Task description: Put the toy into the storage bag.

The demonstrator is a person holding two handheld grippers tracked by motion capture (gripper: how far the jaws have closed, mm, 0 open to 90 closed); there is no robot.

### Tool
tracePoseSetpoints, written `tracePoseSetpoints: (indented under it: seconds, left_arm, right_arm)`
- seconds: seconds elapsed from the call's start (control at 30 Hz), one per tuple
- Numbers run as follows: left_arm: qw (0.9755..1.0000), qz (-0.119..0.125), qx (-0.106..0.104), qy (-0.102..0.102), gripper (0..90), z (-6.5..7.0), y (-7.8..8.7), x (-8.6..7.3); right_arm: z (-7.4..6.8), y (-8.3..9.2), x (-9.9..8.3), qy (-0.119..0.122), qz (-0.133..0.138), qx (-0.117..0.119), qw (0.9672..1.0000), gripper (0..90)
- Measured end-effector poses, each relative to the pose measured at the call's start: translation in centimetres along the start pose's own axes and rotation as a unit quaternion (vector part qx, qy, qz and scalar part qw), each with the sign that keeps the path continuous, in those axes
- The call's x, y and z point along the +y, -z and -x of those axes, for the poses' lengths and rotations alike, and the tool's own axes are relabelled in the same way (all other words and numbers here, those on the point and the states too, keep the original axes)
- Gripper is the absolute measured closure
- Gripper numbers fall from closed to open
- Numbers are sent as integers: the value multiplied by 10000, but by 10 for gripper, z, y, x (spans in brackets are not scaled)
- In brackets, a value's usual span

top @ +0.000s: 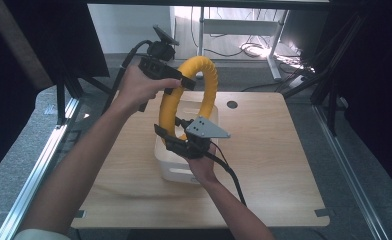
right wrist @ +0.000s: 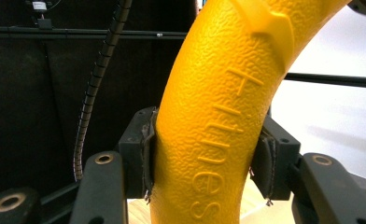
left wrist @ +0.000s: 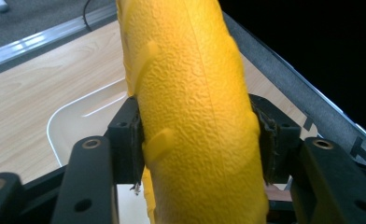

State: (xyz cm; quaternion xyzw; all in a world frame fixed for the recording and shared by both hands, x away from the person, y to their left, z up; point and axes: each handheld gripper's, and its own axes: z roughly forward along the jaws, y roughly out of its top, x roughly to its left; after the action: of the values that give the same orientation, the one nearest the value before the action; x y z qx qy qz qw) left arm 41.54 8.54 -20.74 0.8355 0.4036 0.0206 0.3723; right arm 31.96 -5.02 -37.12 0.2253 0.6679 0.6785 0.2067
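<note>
One person's right gripper (top: 176,131) pinches one textured yellow foam ring (top: 210,82) at six o'clock, left gripper (top: 184,84) clamping it at eleven o'clock, above one white plastic bin (top: 176,170) on one wooden table (top: 274,165).

Obstacles: white bin (top: 176,167) at mid-table, directly under the raised yellow ring (top: 210,82); black frame posts (top: 334,100) flanking both table sides. Free room: bare wooden tabletop (top: 274,160) right of the bin; open strip left of it.
</note>
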Motion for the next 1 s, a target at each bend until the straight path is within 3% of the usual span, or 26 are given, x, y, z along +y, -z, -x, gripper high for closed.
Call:
tracePoseSetpoints:
  seconds: [0.27,0.6,0.83,1.0]
  left_arm:
    - [9999,-114,58,3,478,2,0,4]
    - [9999,-49,89,131,484,4,-2,9]
    - [9991,193,153,338,488,4,0,15]
    - [9992,158,222,297,489,7,-2,21]
  right_arm:
    - [0,0,1,1,-7,-23,10000,472]
    - [5,2,3,-110,28,5,9999,462]
    - [4,6,3,103,31,12,9999,438]
    - [5,14,-2,97,-47,98,9999,413]
